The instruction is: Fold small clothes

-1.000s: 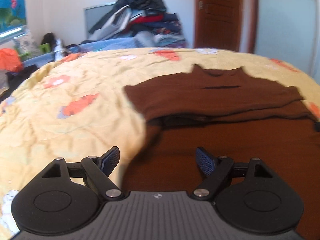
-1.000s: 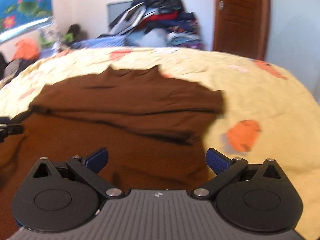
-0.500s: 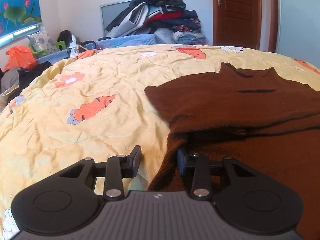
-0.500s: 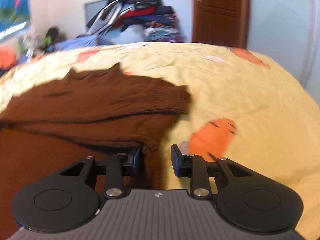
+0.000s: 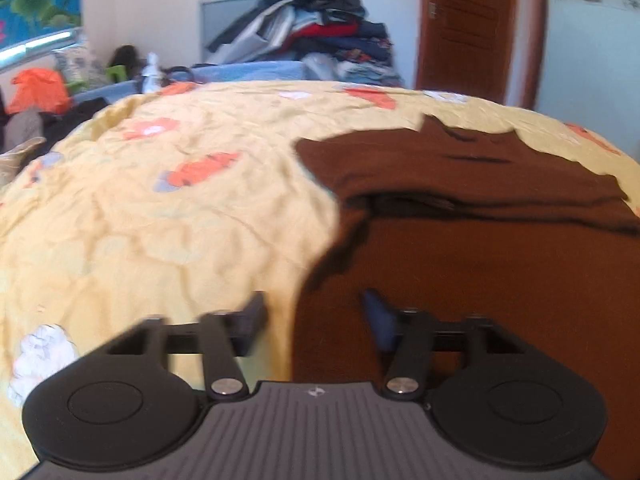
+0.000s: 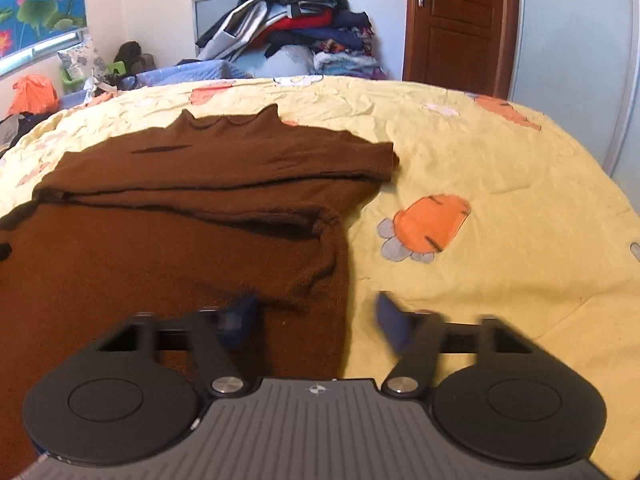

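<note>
Left wrist view shows my left gripper and right gripper, narrowed a moment ago, reopening empty astride the half-folded brown knit sweater's near side edges on the yellow carrot-print bedspread, so no grasp yet.

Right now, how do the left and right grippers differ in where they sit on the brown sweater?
The left gripper straddles the brown sweater at its left edge; the right gripper straddles its right edge. Shared: jaws opening, fabric between them unpinched, both over the yellow bedspread.
</note>
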Demonstrator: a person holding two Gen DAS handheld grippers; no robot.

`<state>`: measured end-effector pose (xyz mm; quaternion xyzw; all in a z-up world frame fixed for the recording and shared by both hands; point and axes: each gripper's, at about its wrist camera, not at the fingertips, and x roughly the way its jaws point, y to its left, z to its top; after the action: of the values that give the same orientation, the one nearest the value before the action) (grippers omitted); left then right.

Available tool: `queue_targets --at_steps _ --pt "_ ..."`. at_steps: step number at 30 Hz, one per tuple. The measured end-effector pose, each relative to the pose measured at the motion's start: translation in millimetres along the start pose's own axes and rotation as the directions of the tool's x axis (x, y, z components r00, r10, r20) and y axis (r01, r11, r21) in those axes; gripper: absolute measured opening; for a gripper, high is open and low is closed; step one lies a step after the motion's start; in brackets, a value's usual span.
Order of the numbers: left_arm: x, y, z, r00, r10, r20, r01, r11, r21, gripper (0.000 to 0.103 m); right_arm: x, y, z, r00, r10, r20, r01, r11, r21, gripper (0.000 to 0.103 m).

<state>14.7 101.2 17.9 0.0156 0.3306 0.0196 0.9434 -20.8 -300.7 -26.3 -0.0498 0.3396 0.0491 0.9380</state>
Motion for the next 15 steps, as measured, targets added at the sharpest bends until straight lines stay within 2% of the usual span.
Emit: queue_targets --at_steps 1,2,5,6,7,8,10,13,15 --pt "1.7 1.6 0.3 1.0 0.016 0.009 -0.016 1.0 0.017 0.044 -0.3 -7.4 1.3 1.0 -0.014 0.002 0.014 1.0 0.016 0.024" --pt "2.4 3.2 0.4 1.0 0.019 0.012 -0.019 1.0 0.022 0.044 -0.7 -17.0 1.1 1.0 -0.021 0.006 0.021 0.999 0.034 0.021" --pt "-4.0 1.5 3.1 1.0 0.014 -0.012 -0.014 0.999 0.039 0.044 -3.2 -35.4 2.5 1.0 -0.007 -0.008 0.008 0.995 0.104 0.021" --pt "-9.3 2.2 2.1 1.0 -0.007 -0.026 0.008 1.0 0.021 0.044 -5.5 -32.3 2.6 1.0 -0.013 -0.02 0.015 0.995 0.095 0.027" --pt "-14.6 3.7 0.5 0.998 -0.041 -0.044 0.041 0.999 -0.005 0.048 -9.6 -28.0 1.4 1.0 -0.005 -0.023 0.007 0.996 0.093 0.042" --pt "-20.7 5.4 -3.1 0.995 -0.077 -0.058 0.075 0.997 -0.031 0.051 -14.7 -24.2 -1.2 1.0 0.006 -0.023 -0.003 0.995 0.099 0.065" --pt "-34.3 10.0 -14.0 0.99 -0.123 -0.075 0.117 0.99 -0.083 0.066 -25.9 -20.1 -8.1 0.997 0.07 -0.034 -0.065 0.988 0.14 0.092" --pt "-53.3 21.0 -31.2 0.974 -0.211 -0.08 0.193 0.963 -0.185 0.067 -40.0 -21.2 -23.1 0.983 0.174 -0.062 -0.157 0.964 0.216 0.09" --pt "-61.7 27.8 -40.2 0.961 -0.266 -0.07 0.24 0.935 -0.26 0.067 -49.9 -27.6 -30.6 0.969 0.242 -0.05 -0.218 0.933 0.286 0.089"
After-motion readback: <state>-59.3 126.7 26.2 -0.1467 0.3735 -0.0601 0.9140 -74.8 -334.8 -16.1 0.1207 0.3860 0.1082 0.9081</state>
